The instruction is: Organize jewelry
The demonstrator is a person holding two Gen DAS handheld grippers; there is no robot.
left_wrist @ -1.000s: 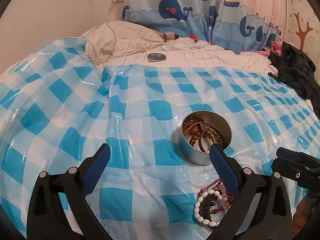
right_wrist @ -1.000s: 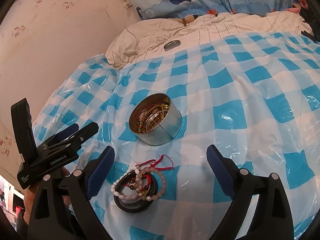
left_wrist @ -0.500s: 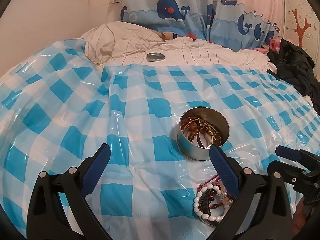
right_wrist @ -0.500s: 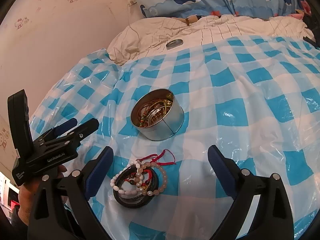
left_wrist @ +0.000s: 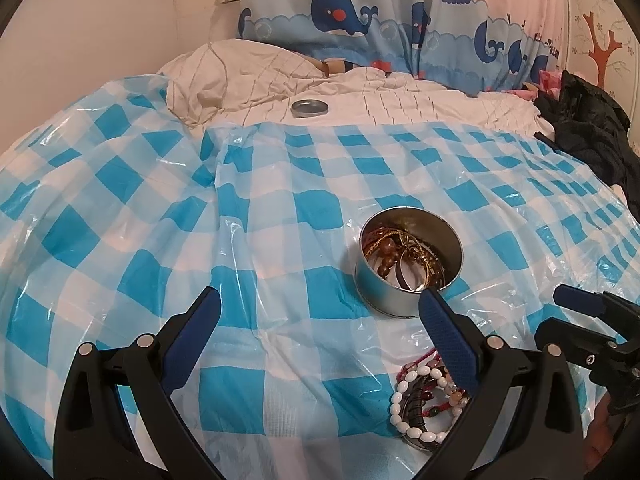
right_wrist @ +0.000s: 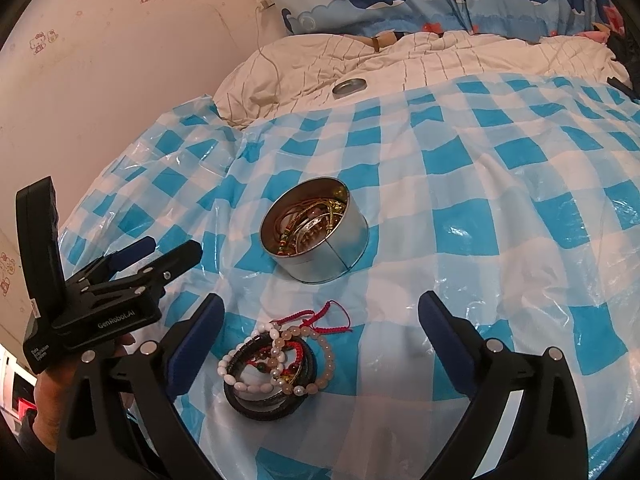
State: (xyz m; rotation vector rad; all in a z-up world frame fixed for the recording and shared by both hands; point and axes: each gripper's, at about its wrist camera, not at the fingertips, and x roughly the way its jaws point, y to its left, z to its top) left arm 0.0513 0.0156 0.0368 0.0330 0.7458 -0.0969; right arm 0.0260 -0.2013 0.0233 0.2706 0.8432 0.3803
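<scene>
The pile of bracelets (right_wrist: 278,364) lies on the blue and white checked plastic sheet (right_wrist: 500,184), close to the near edge of the bed. It has white beads, pink beads, a red string and dark rings, all in one heap. In the left wrist view the same pile (left_wrist: 424,404) is partly hidden behind one blue finger.

Just past the pile stands a round metal tin (right_wrist: 316,232). It is open on top and more jewelry lies inside it. The tin and the pile are near each other but do not touch.

The right gripper (right_wrist: 320,312) hangs over the pile with its two blue fingers spread wide, holding nothing. The pile sits between them, closer to the left finger. The left gripper (left_wrist: 316,308) is spread wide too, and it holds nothing. It is seen at the left of the right wrist view, held in a hand (right_wrist: 52,392).

There is lots of bare sheet to the right of the tin and behind it. The sheet is wrinkled and shiny.

Far back, a small round lid (right_wrist: 349,87) rests on the cream blanket (right_wrist: 440,64). Behind that hangs a whale curtain (left_wrist: 360,12). A dark heap of clothes (left_wrist: 588,132) sits at the far right side.
</scene>
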